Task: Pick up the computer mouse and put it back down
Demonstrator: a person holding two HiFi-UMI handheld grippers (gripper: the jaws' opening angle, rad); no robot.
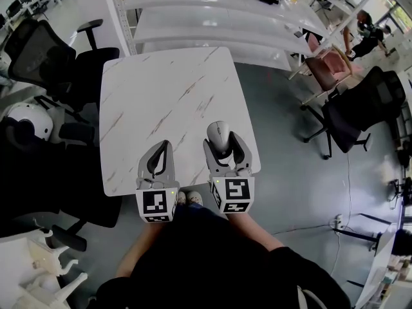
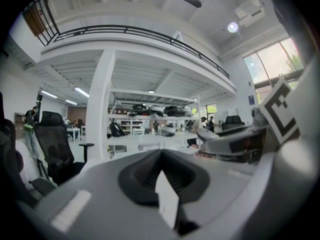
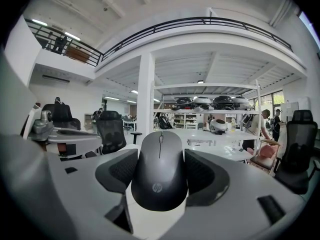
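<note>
A dark grey computer mouse (image 1: 219, 136) sits between the jaws of my right gripper (image 1: 223, 141), over the near right part of the white marble table (image 1: 161, 89). In the right gripper view both black pads (image 3: 117, 170) press the sides of the mouse (image 3: 159, 171), its logo end toward the camera. I cannot tell whether the mouse rests on the table or hangs just above it. My left gripper (image 1: 165, 145) is beside it to the left, over the table's front edge. Its jaws meet at the tips with nothing between them, as the left gripper view shows (image 2: 161, 156).
Black office chairs stand at the left (image 1: 45, 56) and the right (image 1: 360, 108) of the table, with a pink chair (image 1: 328, 66) farther back. A white helmet (image 1: 29, 118) lies at the left. Long white tables (image 1: 212, 18) run behind. A person (image 1: 367, 34) stands far right.
</note>
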